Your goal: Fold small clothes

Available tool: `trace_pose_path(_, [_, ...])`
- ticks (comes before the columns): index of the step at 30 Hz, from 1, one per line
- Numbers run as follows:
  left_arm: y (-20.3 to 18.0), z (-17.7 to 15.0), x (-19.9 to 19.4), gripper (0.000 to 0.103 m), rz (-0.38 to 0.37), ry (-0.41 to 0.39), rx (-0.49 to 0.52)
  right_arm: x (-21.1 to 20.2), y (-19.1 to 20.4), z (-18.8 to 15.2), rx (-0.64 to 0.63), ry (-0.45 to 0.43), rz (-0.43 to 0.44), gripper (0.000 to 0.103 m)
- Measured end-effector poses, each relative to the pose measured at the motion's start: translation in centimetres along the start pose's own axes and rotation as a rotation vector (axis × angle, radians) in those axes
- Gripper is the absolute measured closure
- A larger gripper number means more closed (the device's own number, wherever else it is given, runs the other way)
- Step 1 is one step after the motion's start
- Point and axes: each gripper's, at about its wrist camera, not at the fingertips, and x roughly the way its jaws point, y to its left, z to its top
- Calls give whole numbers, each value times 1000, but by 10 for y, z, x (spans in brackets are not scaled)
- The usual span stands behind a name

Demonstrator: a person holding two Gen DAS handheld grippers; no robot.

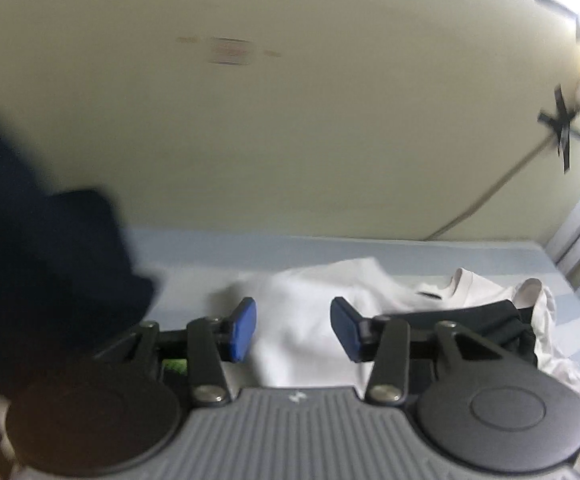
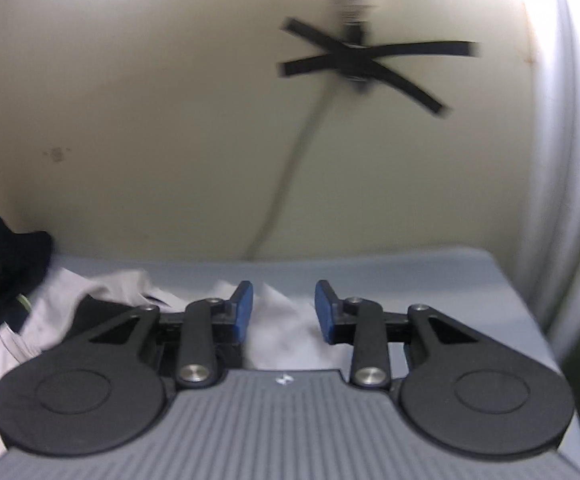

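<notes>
Two claws stood over the clothes, and neither held anything. The left gripper (image 1: pixel 293 330) had its blue pads parted with only air between them; the right gripper (image 2: pixel 284 312) stood the same, parted and empty. Both views were smeared with motion blur, so fine detail of the cloth was hard to read.

The main risk from here, as I judged it, was a bad pinch. The white garment (image 1: pixel 309 300) lay rumpled on the pale blue surface (image 1: pixel 429 252), and a dark garment (image 1: pixel 469 320) lay tangled with it at the right of the left-wrist view. A claw closing there could catch two pieces at once, or several layers of one, and the fold would drag the wrong cloth along. A grab made while the hands were moving fast could also miss the edge altogether — the blur hinted at that speed.

In the left-wrist view the white garment filled the lower middle of the frame, showing through the gap between the pads and running off to the right, where its neckline (image 1: pixel 459 282) lay upper right of the claw. A dark blue mass (image 1: pixel 42 280) filled the left edge; I could not tell what it was.

In the right-wrist view white cloth (image 2: pixel 286 332) lay below the gap of the claw and spread to the lower left, with dark fabric (image 2: pixel 90 312) beside it.
</notes>
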Motion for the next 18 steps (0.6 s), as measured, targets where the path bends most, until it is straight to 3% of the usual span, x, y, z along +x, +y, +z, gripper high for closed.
trace_pose_path(6, [-40,39,113,62,-28,154,45,108,6,12,-9,201,66,45])
trace_pose_path(9, [-50,45,152,53,-55,202,49,146,5,5,-52,293,92,26])
trace_pose_path(10, [-51,42,157,44,-63,213,54,153,6,1,-79,312,87,26])
trace_pose_path(11, [-54,41,164,41,-70,221,64,161,6,-2,-98,328,81,25])
trace_pose_path(12, [-55,39,170,42,-73,226,78,167,6,-5,-110,345,86,25])
trace_pose_path(13, [-57,37,175,50,-75,231,96,171,6,-8,-110,360,102,26])
trace_pose_path(14, [-60,33,179,67,-76,233,120,173,7,-11,-112,376,130,28])
trace_pose_path(16, [-67,30,177,92,-66,196,172,168,16,-16,-175,346,156,53])
trace_pose_path(17, [-69,30,176,94,-71,191,168,163,20,-16,-180,333,186,91])
trace_pose_path(18, [-70,30,174,94,-57,188,163,160,24,-16,-187,321,179,94])
